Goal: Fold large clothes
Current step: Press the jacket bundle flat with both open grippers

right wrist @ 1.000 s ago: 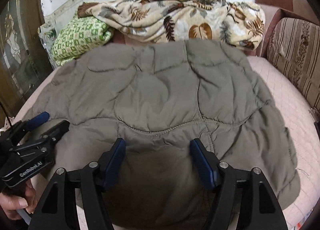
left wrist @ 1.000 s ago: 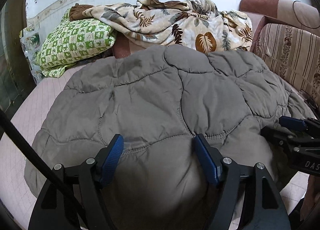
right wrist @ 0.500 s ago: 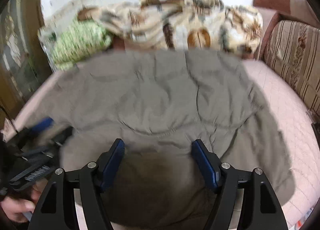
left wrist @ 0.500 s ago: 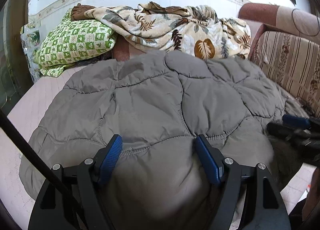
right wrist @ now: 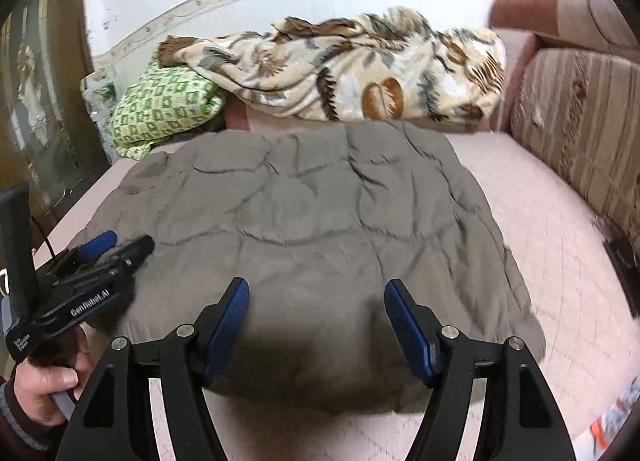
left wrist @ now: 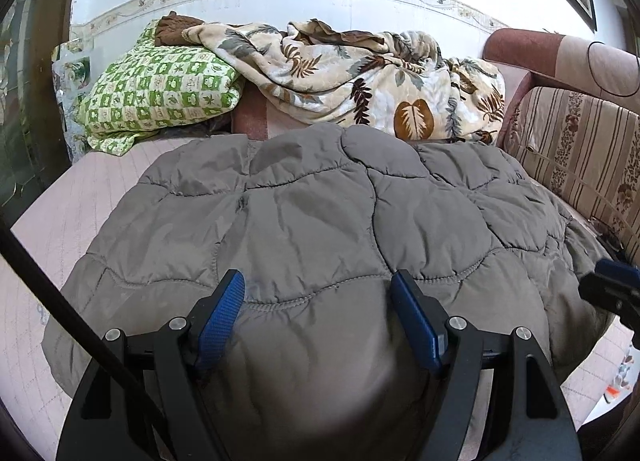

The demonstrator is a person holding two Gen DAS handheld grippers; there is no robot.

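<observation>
A large grey quilted garment [left wrist: 320, 229] lies folded and spread on the pink bed; it also shows in the right wrist view [right wrist: 312, 213]. My left gripper [left wrist: 320, 293] is open and hovers over the garment's near edge, holding nothing. It also shows at the left of the right wrist view [right wrist: 112, 245]. My right gripper [right wrist: 316, 297] is open and empty above the garment's near edge. Its tip shows at the right edge of the left wrist view [left wrist: 612, 281].
A green patterned pillow [left wrist: 160, 97] and a leaf-print blanket [left wrist: 360, 81] lie at the head of the bed. A striped sofa back [left wrist: 580, 157] runs along the right side. The pink mattress [right wrist: 540, 229] shows to the right of the garment.
Both grippers have pulled back and risen from the garment. The right gripper has drawn further away, so more bare mattress shows around the garment. Both stay open.
</observation>
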